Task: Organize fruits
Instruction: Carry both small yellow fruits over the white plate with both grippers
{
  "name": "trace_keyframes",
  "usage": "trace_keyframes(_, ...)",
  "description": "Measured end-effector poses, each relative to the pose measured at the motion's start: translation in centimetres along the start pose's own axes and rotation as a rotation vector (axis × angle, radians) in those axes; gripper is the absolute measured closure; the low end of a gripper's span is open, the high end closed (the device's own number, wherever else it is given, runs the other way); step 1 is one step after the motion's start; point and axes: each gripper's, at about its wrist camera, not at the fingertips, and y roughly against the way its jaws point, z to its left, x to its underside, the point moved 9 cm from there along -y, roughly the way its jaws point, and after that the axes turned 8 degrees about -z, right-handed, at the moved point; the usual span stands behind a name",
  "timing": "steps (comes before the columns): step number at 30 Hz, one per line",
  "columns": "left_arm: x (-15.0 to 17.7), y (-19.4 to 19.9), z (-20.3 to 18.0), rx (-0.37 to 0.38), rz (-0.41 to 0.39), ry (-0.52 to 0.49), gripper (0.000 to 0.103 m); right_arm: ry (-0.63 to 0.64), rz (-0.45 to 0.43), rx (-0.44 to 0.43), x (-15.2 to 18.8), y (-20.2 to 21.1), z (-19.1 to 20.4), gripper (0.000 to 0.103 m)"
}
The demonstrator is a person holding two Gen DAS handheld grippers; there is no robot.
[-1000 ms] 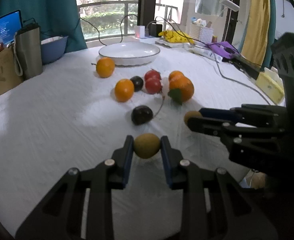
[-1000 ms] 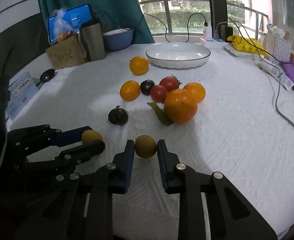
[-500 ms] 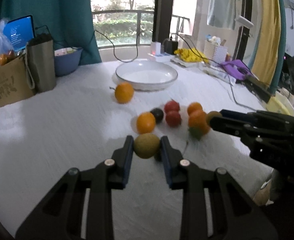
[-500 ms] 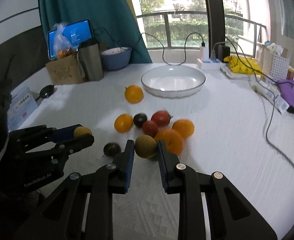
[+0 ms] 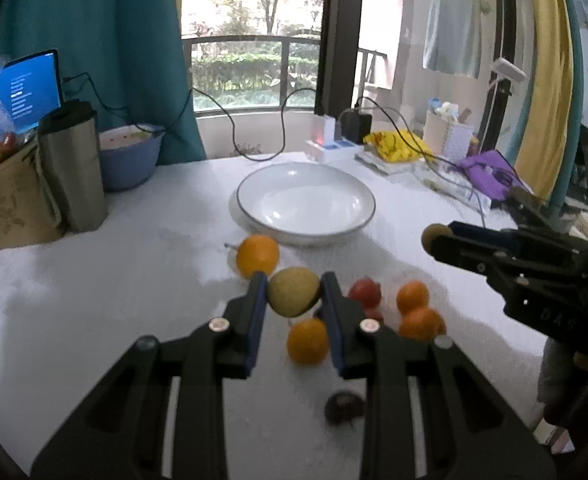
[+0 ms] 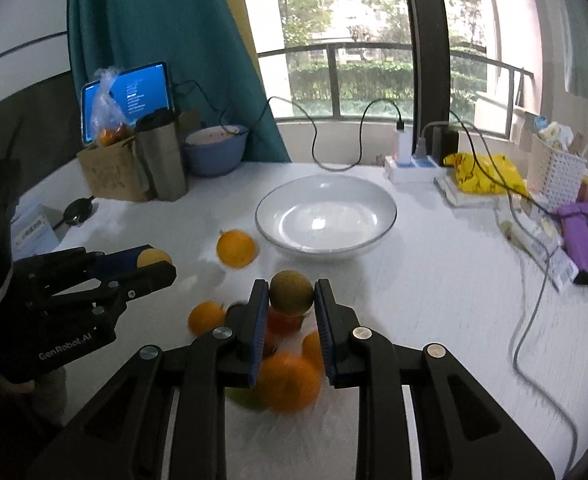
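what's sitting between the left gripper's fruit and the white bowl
One orange, just short of the white bowl and beyond the left gripper and its yellow-green fruit, in the left wrist view.

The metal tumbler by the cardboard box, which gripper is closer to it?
Left. The left gripper sits on the tumbler's side of the table, holding a small fruit; the right gripper, also holding one, is farther over, in front of the white bowl.
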Motion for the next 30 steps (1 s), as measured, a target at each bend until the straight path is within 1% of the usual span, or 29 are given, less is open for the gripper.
trace_keyframes(6, -2.2, -2.3, 0.5, 0.027, -0.016, 0.036, 0.074, 0.018, -0.027, -0.005, -2.3, -1.7, -1.1, 0.078)
trace_keyframes(14, -4.6, -6.1, 1.0, 0.056, -0.012, 0.036, 0.074, 0.026, -0.050, 0.004, -4.9, -4.8, -2.8, 0.078)
trace_keyframes(22, -5.7, -9.4, 1.5, 0.070, 0.012, 0.045, 0.074, 0.012, -0.068, 0.015, -6.7, -7.3, -4.6, 0.078)
trace_keyframes(30, -6.2, -12.3, 1.6, 0.102, 0.047, 0.059, 0.074, -0.008, -0.038, 0.018, -7.2, -10.1, -5.9, 0.078)
